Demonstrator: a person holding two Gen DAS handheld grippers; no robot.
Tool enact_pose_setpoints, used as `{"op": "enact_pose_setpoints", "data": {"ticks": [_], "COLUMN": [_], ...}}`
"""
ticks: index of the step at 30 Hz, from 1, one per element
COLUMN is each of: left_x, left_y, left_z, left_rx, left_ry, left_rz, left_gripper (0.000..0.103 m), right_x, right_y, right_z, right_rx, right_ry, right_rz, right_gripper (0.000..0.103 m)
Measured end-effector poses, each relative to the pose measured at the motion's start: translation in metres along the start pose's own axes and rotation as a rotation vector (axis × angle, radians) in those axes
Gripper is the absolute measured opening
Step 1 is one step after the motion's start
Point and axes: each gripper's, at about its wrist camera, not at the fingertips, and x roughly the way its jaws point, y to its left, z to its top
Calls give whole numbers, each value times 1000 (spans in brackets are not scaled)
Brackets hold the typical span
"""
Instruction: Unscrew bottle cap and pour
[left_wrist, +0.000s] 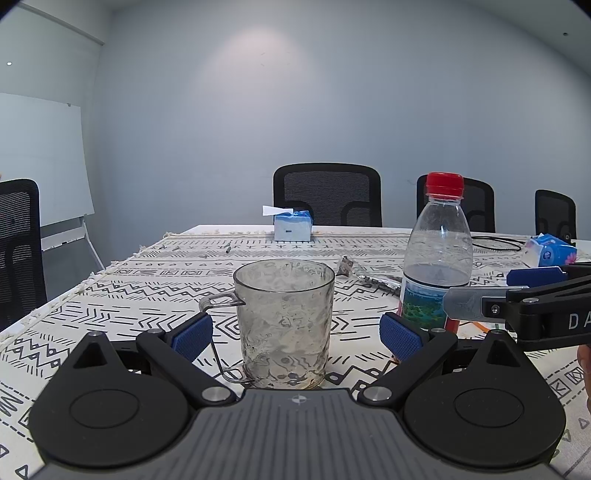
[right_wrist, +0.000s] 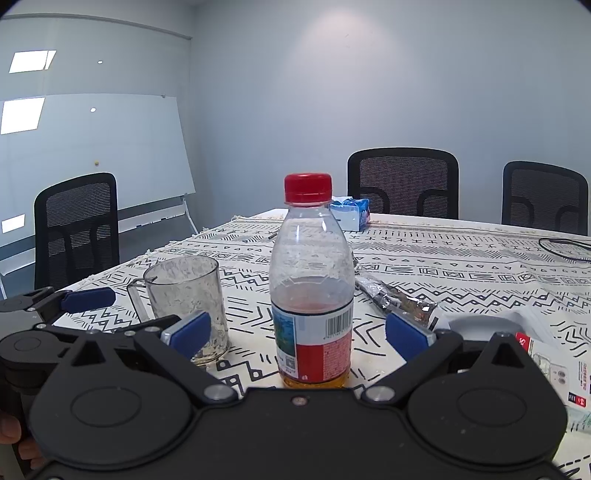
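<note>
Left claw (left_wrist: 295, 338): mine; spread wide; blue pads stand either side of the glass mug without touching it; grips nothing.
Right claw (right_wrist: 297, 332): mine; spread wide; blue pads flank the bottle with a clear gap on each side; grips nothing; in the left wrist view it enters from the right edge, beside the bottle's label.
Bottle (right_wrist: 312, 291): clear plastic; upright on the table near my edge; orange liquid low in the body, much of it behind the label; barcode faces the right wrist camera; stands just right of the mug.
Cap (right_wrist: 307, 188): red; seated on the bottle neck.
Glass mug (left_wrist: 284, 325): clear, textured wall; upright; wire handle on its left side in the left wrist view; no liquid visible inside that I can make out.
Table (left_wrist: 122, 291): covered by a white cloth with black geometric print; fringe along the left edge.
Tissue box (left_wrist: 292, 227): blue and white; at the far edge, one sheet protruding.
Tissue pack (left_wrist: 552, 252): blue; toward the right edge.
Foil wrapper (right_wrist: 391, 299): lies flat behind and right of the bottle.
Cable (right_wrist: 565, 249): black loop near the far right corner.
Chairs (right_wrist: 402, 182): black mesh; ranged along the far edge and the left side.
Whiteboard (right_wrist: 110, 147): against the left wall.
</note>
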Motion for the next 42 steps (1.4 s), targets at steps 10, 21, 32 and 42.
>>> {"op": "enact_pose_setpoints", "data": {"ticks": [10, 21, 32, 42], "left_x": [-2, 2, 23, 75], "left_y": [-1, -2, -34, -62], "left_z": [-4, -3, 28, 34], "left_rx": [2, 28, 120, 61], "left_ry": [-5, -3, -16, -35], "left_rz": [-5, -84, -376, -438], "left_gripper": [98, 98, 98, 95], "right_x": [0, -7, -36, 32], "right_y": [0, -3, -10, -12], "right_z": [0, 4, 52, 100], "right_rx": [2, 14, -111, -153], "right_ry": [-6, -48, -115, -101], "right_rz": [1, 30, 107, 71], "right_gripper": [101, 101, 94, 82]}}
